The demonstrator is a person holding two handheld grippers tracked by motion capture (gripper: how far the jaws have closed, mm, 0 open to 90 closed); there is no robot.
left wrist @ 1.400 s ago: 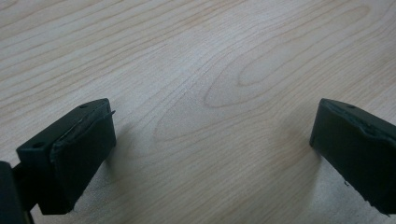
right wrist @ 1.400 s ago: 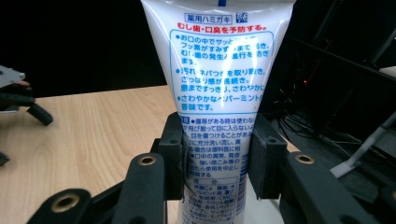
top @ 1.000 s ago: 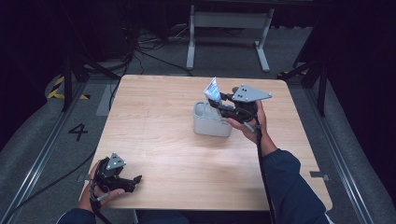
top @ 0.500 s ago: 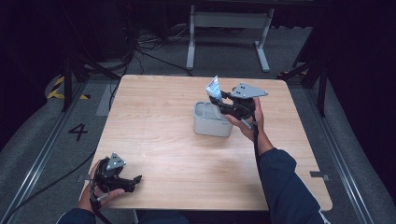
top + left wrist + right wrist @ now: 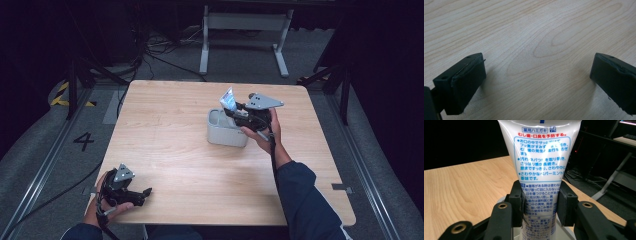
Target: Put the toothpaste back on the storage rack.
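White tube (image 5: 540,167) clamped upright between right gripper (image 5: 539,206) jaws.

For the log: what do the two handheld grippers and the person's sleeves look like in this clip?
Both grippers are black. The left gripper and right gripper each carry a grey three-cornered plate on top, and a black cable trails from each. In the left gripper view the fingers are blocky black pads; the right gripper view shows brass-coloured rivets on the black linkage. The sleeves are dark blue.

Black two-jaw right gripper (image 5: 235,112) topped by a grey three-cornered plate, with brass-ringed screw holes along the arms and blocky pads (image 5: 515,206). Same black build and grey plate on the left gripper (image 5: 145,191). Dark blue sleeves (image 5: 305,200); black cable trailing.
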